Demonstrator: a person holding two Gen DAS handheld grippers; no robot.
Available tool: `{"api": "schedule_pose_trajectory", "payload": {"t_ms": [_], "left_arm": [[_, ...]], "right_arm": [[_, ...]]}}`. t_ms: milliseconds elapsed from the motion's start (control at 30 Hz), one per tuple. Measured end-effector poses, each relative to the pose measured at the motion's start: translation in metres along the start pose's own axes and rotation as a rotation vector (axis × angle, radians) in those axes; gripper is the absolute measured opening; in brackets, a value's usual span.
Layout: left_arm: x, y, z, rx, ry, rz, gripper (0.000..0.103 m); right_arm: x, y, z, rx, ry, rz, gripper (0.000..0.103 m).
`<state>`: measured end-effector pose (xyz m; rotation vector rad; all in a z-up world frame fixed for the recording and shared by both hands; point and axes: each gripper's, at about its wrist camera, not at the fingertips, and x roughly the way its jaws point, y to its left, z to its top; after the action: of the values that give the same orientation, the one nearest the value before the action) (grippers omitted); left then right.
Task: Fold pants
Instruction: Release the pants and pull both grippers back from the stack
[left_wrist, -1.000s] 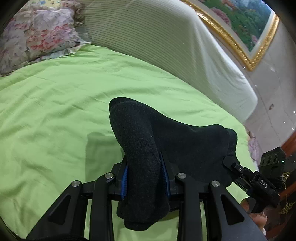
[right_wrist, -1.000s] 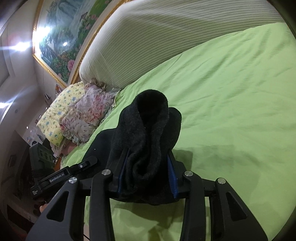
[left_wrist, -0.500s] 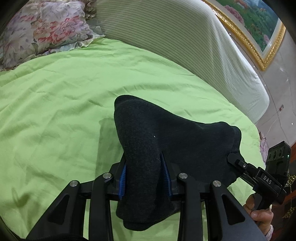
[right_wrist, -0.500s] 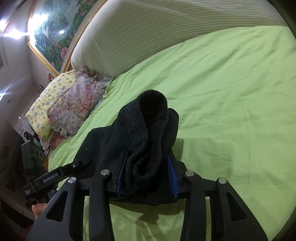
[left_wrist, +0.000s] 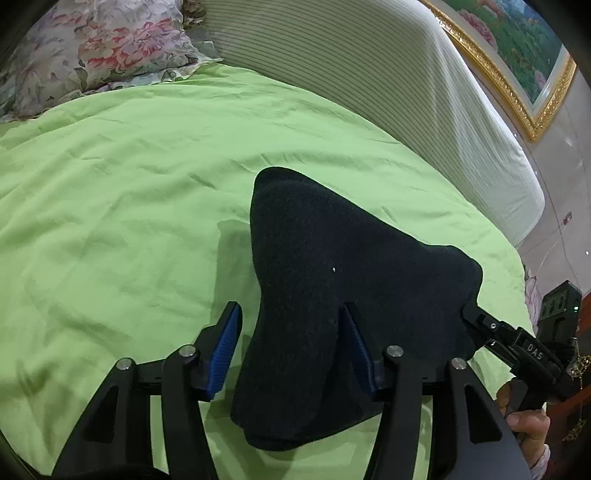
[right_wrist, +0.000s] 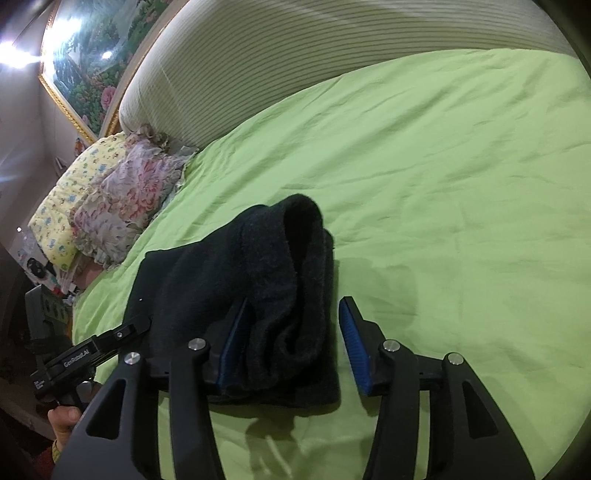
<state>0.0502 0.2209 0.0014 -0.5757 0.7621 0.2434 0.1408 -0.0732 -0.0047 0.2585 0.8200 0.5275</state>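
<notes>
The black pants (left_wrist: 332, 240) lie bunched in a folded bundle on the green bed sheet (left_wrist: 110, 192). My left gripper (left_wrist: 289, 308) straddles one end of the bundle. Its jaws are opening: the left blue pad (left_wrist: 225, 347) stands clear of the cloth and the right pad only brushes it. In the right wrist view the pants (right_wrist: 266, 251) show their thick rolled edge. My right gripper (right_wrist: 294, 301) straddles that end, jaws opening too, with its right pad (right_wrist: 352, 343) off the fabric. Each gripper shows in the other's view: the right gripper (left_wrist: 517, 343) and the left gripper (right_wrist: 92, 354).
Floral pillows (left_wrist: 92, 48) (right_wrist: 110, 206) lie at the head of the bed against a striped padded headboard (left_wrist: 369, 74). A gold-framed painting (left_wrist: 517, 55) hangs on the wall behind. A person's hand (left_wrist: 524, 421) holds the right gripper's handle at the bed's edge.
Both grippers' jaws have spread apart and let go of the pants. The bundle has sunk onto the sheet. Both hands came down slightly.
</notes>
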Motion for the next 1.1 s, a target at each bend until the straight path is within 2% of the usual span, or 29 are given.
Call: {"api": "schedule_pose_trajectory", "payload": {"t_ms": [100,233,433,567,633,700,933,1100], "left_arm": [[-0.001,0.002,-0.001,-0.021,0.011,0.006,0.066],[-0.003,0.003,-0.002,-0.026,0.018,0.007,0.07],[-0.008,-0.003,-0.008,0.014,0.008,0.056,0.073],[-0.015,-0.015,-0.014,0.072,-0.007,0.095,0.076],[-0.018,-0.017,-0.016,0.082,-0.011,0.112,0.081],[-0.023,-0.019,-0.02,0.083,-0.024,0.126,0.081],[-0.037,-0.025,-0.033,0.109,-0.057,0.144,0.082],[-0.046,-0.028,-0.041,0.131,-0.091,0.152,0.083]], "right_arm": [[-0.007,-0.005,-0.003,0.019,-0.021,-0.003,0.053],[-0.01,-0.009,-0.007,0.024,-0.024,-0.018,0.053],[-0.011,-0.008,-0.007,0.001,-0.036,-0.066,0.059],[-0.021,0.003,-0.008,-0.044,-0.062,-0.087,0.059],[-0.028,0.013,-0.01,-0.086,-0.078,-0.087,0.059],[-0.033,0.021,-0.013,-0.124,-0.083,-0.085,0.06],[-0.049,0.048,-0.028,-0.255,-0.126,-0.091,0.081],[-0.05,0.058,-0.037,-0.306,-0.128,-0.11,0.085]]}}
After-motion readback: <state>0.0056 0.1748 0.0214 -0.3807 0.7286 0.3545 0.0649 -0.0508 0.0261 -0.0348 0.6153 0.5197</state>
